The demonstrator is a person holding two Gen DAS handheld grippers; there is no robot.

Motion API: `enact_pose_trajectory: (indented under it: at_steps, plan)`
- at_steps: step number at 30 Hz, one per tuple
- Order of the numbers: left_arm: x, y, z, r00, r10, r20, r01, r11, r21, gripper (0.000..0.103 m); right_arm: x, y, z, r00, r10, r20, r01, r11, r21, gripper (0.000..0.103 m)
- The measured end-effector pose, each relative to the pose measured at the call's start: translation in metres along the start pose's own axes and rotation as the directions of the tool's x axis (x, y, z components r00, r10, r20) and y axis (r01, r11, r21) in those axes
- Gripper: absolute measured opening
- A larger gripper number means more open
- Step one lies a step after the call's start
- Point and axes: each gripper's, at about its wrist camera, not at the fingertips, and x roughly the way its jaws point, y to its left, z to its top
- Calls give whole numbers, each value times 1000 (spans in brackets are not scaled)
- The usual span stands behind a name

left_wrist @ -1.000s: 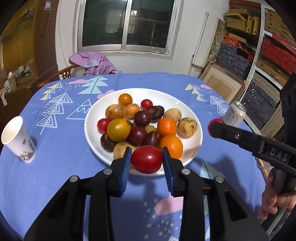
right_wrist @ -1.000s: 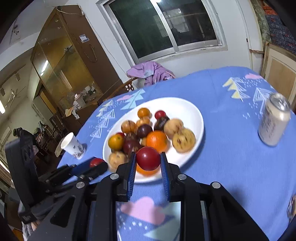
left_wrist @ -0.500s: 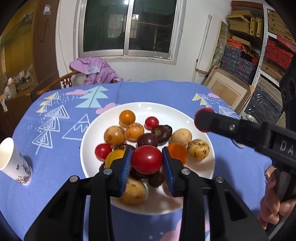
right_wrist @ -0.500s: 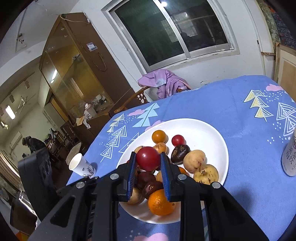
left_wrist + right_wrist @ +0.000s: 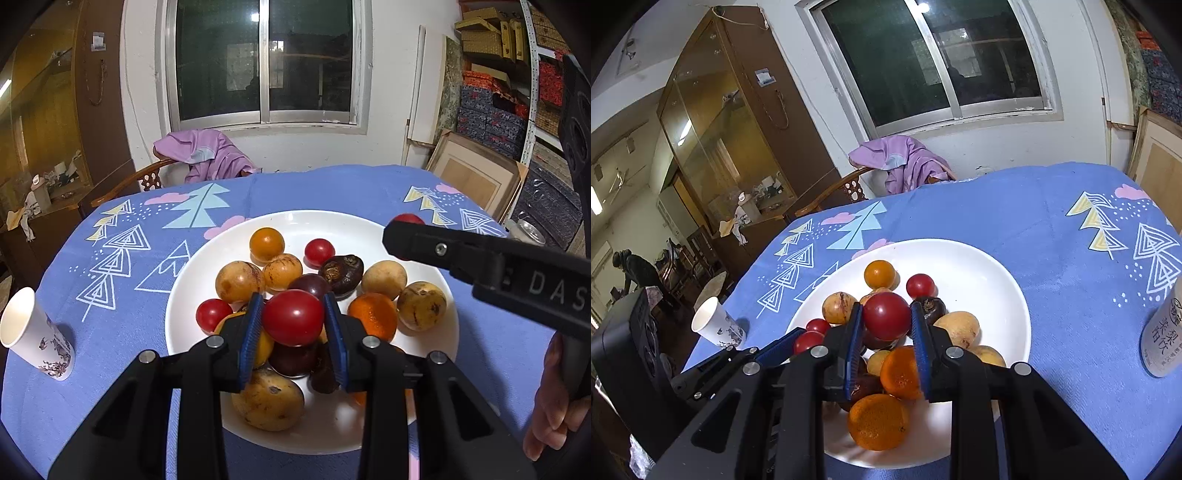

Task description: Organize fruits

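Observation:
A white plate (image 5: 207, 273) (image 5: 997, 280) on the blue tablecloth holds several fruits: oranges, red tomatoes, dark plums and yellow-brown ones. My left gripper (image 5: 293, 317) is shut on a red tomato (image 5: 293, 315) and hovers over the near part of the pile. My right gripper (image 5: 886, 317) is shut on another red tomato (image 5: 886, 315), also above the plate. In the left wrist view the right gripper (image 5: 402, 229) reaches in from the right with its tomato (image 5: 406, 218) at the tip. The right wrist view shows the left gripper (image 5: 807, 341) low on the left, holding its tomato (image 5: 809, 340).
A paper cup (image 5: 33, 336) (image 5: 716, 326) stands on the cloth left of the plate. A drink can (image 5: 1165, 336) (image 5: 524, 230) stands to the right. A chair with purple cloth (image 5: 207, 155) is behind the table. A hand (image 5: 554, 406) grips the right tool.
Both grippers have moved forward over the plate, each still holding its tomato; the plate has come nearer and lower in both views.

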Motion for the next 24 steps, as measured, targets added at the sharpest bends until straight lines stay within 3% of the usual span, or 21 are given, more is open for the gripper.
enact_pose_trajectory:
  at_steps: [8, 10, 12, 14, 17, 21, 24]
  plan:
    - [2, -8, -2, 999, 36, 19, -36, 999, 29, 33, 16, 0, -5, 999, -30, -39, 30, 999, -18, 26]
    - [1, -10, -3, 999, 32, 22, -33, 999, 36, 39, 23, 0, -9, 997, -47, -56, 46, 999, -23, 27]
    - [0, -12, -4, 999, 34, 31, -35, 999, 37, 61, 29, -1, -11, 996, -57, -66, 56, 998, -21, 32]
    - [-2, -12, -4, 998, 51, 45, -53, 998, 36, 73, 29, -2, -13, 996, -65, -60, 64, 998, -19, 37]
    - [-1, -10, -4, 998, 41, 37, -42, 999, 27, 73, 23, -3, -12, 997, -66, -38, 66, 998, -12, 46]
    - [-9, -3, -2, 999, 21, 48, -21, 1000, -6, 92, 4, -5, -5, 998, -67, 16, 67, 998, 14, 54]
    - [-26, 8, 5, 997, 9, 73, -6, 999, -44, 96, -17, -5, 2, 997, -37, 66, 34, 998, 46, 64]
